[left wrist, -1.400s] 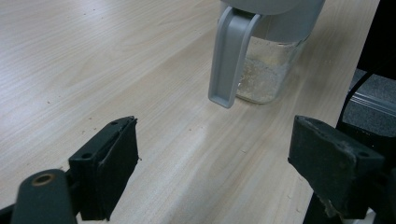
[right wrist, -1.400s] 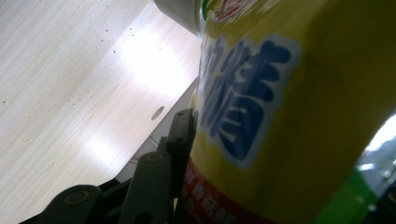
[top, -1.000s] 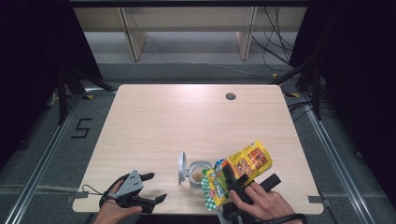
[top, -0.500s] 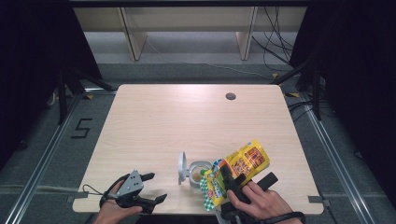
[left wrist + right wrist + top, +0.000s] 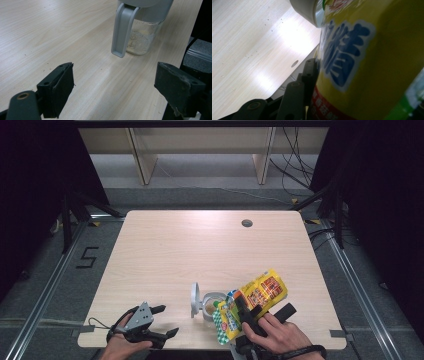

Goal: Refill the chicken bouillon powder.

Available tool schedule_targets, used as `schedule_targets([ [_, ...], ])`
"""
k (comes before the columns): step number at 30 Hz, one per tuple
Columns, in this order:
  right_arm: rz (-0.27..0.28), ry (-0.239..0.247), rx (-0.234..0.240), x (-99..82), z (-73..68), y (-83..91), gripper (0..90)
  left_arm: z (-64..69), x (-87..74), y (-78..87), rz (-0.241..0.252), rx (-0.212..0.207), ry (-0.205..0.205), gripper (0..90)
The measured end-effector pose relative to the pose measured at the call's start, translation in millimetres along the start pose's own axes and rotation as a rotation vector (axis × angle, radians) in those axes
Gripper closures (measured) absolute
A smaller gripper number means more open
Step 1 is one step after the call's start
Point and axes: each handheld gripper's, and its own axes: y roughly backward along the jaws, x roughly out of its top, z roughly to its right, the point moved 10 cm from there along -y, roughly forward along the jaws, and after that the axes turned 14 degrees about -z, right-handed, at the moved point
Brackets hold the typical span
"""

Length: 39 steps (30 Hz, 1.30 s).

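The wooden table point(image 5: 200, 255) carries everything near its front edge. There a yellow seasoning pouch point(image 5: 252, 300) lies tilted over the open mouth of a clear lidded jar point(image 5: 210, 304), clamped between the right gripper point(image 5: 247, 312) jaws. Left of the jar, well apart, the left gripper point(image 5: 162, 322) rests with jaws spread wide, holding nothing.

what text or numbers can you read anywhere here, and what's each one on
"5": black figure on the grey floor left of the table.
"精": large blue Chinese character, seen tilted in the right gripper view, on the yellow pouch held in the right claw; the character above it is cut off.
Red line at the pouch's lower edge: too blurred to read.
Print on the pouch in the high view: too small to read.
Clear jar: no text.
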Motion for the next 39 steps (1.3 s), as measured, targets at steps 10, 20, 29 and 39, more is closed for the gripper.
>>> schedule_targets([
  [10, -0.006, 0.017, -0.015, -2.8, 1.1, -0.2, 67.5, -1.7, -2.8, 1.0, -0.023, 0.011, 0.008, 15.2],
  [20, 0.002, 0.057, -0.020, -3.0, 2.2, -0.2, 67.6, -1.4, -2.7, 1.0, -0.024, 0.010, 0.009, 15.2],
  [29, -0.001, 0.061, -0.019, -6.8, 1.5, -0.1, 67.8, -1.1, -2.4, 0.8, -0.018, 0.007, 0.013, 15.2],
  [39, 0.003, 0.044, -0.014, -8.0, -1.5, -0.1, 67.8, -1.3, -2.4, 0.9, -0.019, 0.010, 0.015, 15.2],
])
